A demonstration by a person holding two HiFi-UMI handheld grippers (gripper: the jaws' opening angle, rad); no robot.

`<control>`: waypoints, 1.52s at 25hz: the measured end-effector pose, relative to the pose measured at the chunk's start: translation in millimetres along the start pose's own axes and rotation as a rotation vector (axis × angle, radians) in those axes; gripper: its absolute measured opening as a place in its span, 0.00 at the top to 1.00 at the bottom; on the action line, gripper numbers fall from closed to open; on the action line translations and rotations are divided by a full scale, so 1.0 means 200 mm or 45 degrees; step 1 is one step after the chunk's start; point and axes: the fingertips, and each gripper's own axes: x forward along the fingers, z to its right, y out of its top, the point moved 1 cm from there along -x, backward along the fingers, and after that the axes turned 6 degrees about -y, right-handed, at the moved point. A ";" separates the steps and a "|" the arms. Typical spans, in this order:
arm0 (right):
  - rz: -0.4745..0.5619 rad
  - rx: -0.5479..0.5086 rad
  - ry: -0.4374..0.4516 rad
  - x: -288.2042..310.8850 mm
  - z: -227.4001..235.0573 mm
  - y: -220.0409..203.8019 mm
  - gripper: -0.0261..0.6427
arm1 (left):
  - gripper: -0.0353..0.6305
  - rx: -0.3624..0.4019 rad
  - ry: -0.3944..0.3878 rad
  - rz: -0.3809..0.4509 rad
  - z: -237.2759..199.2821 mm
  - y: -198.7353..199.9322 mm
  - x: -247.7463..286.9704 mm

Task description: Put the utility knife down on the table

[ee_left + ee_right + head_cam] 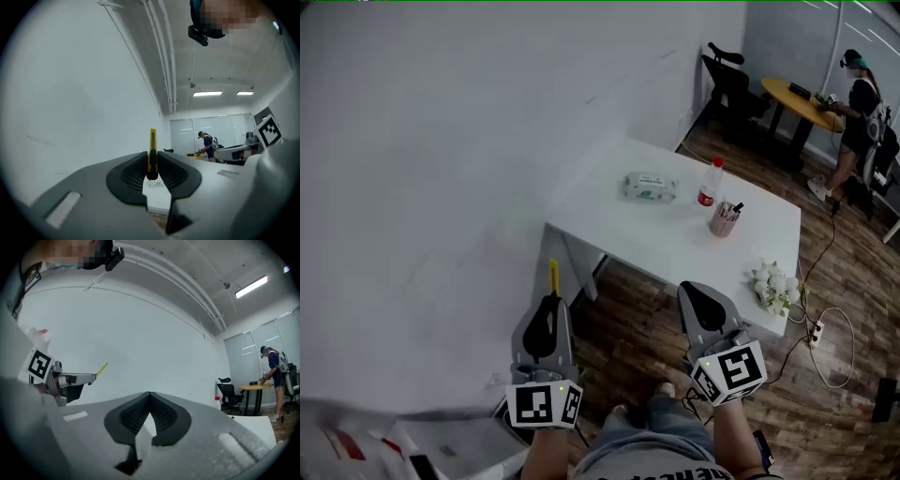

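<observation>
table near-left corner: bare | middle: wipes, bottle, cup | right edge: flowers

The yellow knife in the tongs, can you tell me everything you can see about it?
The utility knife is a slim yellow bar, plastic by its look, with a darker groove down its middle. The left tongs are shut on its lower end, so the rest sticks out past their tips, in line with them. Nothing else touches it. It is up in the air, not yet on the white table ahead. No blade can be made out.
</observation>
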 end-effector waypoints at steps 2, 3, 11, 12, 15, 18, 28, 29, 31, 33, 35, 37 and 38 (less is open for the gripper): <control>-0.001 0.000 -0.003 -0.01 -0.02 0.00 0.96 | 0.82 0.001 -0.005 0.003 0.00 0.00 -0.01; 0.000 0.000 -0.005 -0.01 -0.02 0.00 0.96 | 0.82 0.001 -0.007 0.005 -0.01 0.01 -0.02; 0.013 0.001 -0.016 -0.05 -0.08 0.00 0.96 | 0.82 -0.001 -0.019 0.018 -0.02 0.02 -0.08; 0.013 -0.002 -0.016 -0.05 -0.09 0.00 0.96 | 0.82 -0.001 -0.021 0.019 -0.02 0.02 -0.08; 0.015 -0.009 -0.015 -0.05 -0.10 0.00 0.96 | 0.82 0.000 -0.020 0.021 -0.03 0.02 -0.10; 0.032 -0.006 -0.022 -0.04 -0.11 0.01 0.96 | 0.82 -0.011 -0.015 0.021 -0.04 0.01 -0.10; 0.029 0.032 0.020 0.13 -0.04 -0.03 0.96 | 0.82 -0.006 0.009 0.011 -0.11 -0.04 0.03; 0.032 0.030 0.030 0.17 -0.04 -0.03 0.96 | 0.82 -0.001 0.017 0.011 -0.13 -0.04 0.06; 0.036 0.032 0.048 0.24 -0.02 -0.02 0.96 | 0.82 0.008 0.035 0.013 -0.16 -0.04 0.11; 0.040 0.032 0.066 0.32 -0.01 -0.01 0.96 | 0.82 0.013 0.050 0.015 -0.19 -0.03 0.16; 0.043 0.026 0.088 0.40 0.01 0.00 0.96 | 0.82 0.016 0.064 0.017 -0.22 -0.04 0.22; 0.043 0.017 0.109 0.48 0.03 0.01 0.96 | 0.82 0.012 0.074 0.019 -0.25 -0.04 0.28; 0.041 0.013 0.118 0.52 0.04 0.01 0.96 | 0.82 0.009 0.078 0.020 -0.26 -0.04 0.32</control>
